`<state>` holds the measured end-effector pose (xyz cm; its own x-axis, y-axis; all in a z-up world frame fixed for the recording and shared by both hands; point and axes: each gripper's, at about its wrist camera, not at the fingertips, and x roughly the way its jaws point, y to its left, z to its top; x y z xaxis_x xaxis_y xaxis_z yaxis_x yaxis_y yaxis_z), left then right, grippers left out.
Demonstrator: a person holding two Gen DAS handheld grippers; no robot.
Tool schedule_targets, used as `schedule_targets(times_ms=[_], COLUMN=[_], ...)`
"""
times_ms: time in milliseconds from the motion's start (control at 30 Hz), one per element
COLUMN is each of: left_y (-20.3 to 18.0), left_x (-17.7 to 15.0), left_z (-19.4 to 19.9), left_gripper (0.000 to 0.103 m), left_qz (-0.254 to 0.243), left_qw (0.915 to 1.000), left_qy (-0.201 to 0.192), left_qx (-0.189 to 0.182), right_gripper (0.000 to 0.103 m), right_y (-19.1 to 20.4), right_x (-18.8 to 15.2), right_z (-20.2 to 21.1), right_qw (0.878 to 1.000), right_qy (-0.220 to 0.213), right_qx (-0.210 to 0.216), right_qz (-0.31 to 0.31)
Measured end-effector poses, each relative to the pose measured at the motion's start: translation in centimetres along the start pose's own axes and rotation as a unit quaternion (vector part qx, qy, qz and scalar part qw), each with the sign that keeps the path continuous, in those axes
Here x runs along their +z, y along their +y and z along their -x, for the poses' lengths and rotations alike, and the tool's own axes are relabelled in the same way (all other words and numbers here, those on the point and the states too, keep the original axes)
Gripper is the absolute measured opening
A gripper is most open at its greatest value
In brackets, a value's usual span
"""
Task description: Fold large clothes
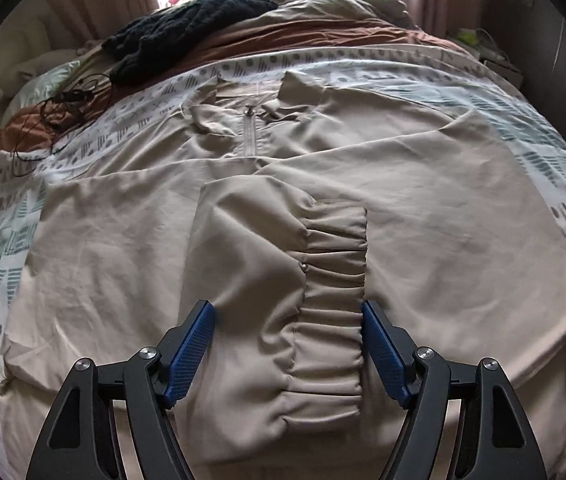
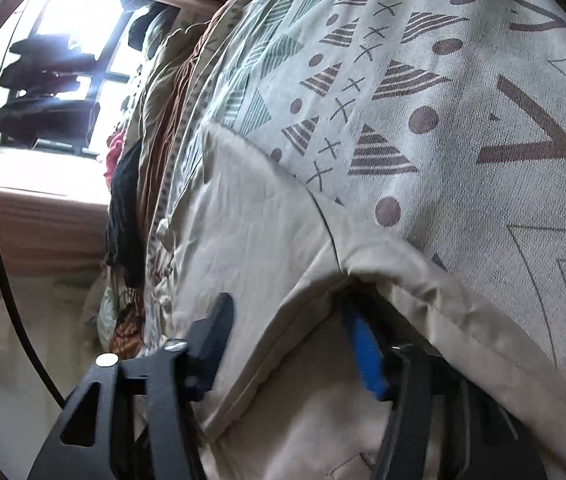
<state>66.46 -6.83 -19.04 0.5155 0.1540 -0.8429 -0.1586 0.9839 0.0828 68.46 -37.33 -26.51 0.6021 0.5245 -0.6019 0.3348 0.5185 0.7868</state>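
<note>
My left claw (image 1: 287, 332) apart, straddling jacket (image 1: 123, 248) cuff (image 1: 333, 280). My right claw (image 2: 283, 344) around jacket edge; grip unclear. Patterned bedspread (image 2: 463, 120) bare beyond.

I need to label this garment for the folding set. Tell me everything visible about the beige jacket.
The beige jacket is thin, smooth woven fabric, lying spread front-up on the patterned bedspread. Collar open, zipper closed. One sleeve is folded across the body, its gathered elastic cuff between the left tool's open jaws. The right tool straddles a lifted edge.

Right tongs' (image 2: 283, 344) blue pad (image 2: 365, 350) (half under jacket (image 2: 251, 216))
</note>
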Motion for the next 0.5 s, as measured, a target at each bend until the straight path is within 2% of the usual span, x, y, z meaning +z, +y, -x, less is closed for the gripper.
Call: schedule_targets(times_ms=[33,133,267,433,467,500], left_y=[0.2,0.9,3.3,7.2,7.9,8.7], left_x=[0.1,0.3,0.4,0.1,0.0,-0.2], left_z=[0.0,0.3,1.8,3.3,3.4,3.3], left_gripper=[0.076,0.063,0.063,0.06,0.05,0.035], left_qz=[0.002,0.0,0.01,0.035,0.041,0.048], left_qw=[1.0,1.0,0.9998,0.9992,0.9991,0.9988], left_qy=[-0.001,-0.002,-0.012,-0.014,-0.011,-0.004], left_qx=[0.002,-0.002,0.01,0.007,0.003,0.001], right_gripper=[0.035,0.025,0.024,0.024,0.024,0.024], right_y=[-0.1,-0.6,-0.8,-0.6,-0.6,-0.7], right_x=[0.1,0.2,0.2,0.0,-0.1,-0.1], right_z=[-0.2,-0.5,-0.2,-0.2,-0.2,-0.1], right_qw=[1.0,1.0,1.0,1.0,1.0,1.0], right_qy=[-0.002,-0.004,-0.005,-0.006,-0.006,-0.006], right_qx=[-0.002,-0.004,-0.003,-0.007,-0.005,-0.004], right_qz=[-0.004,-0.014,-0.017,-0.014,-0.016,-0.017])
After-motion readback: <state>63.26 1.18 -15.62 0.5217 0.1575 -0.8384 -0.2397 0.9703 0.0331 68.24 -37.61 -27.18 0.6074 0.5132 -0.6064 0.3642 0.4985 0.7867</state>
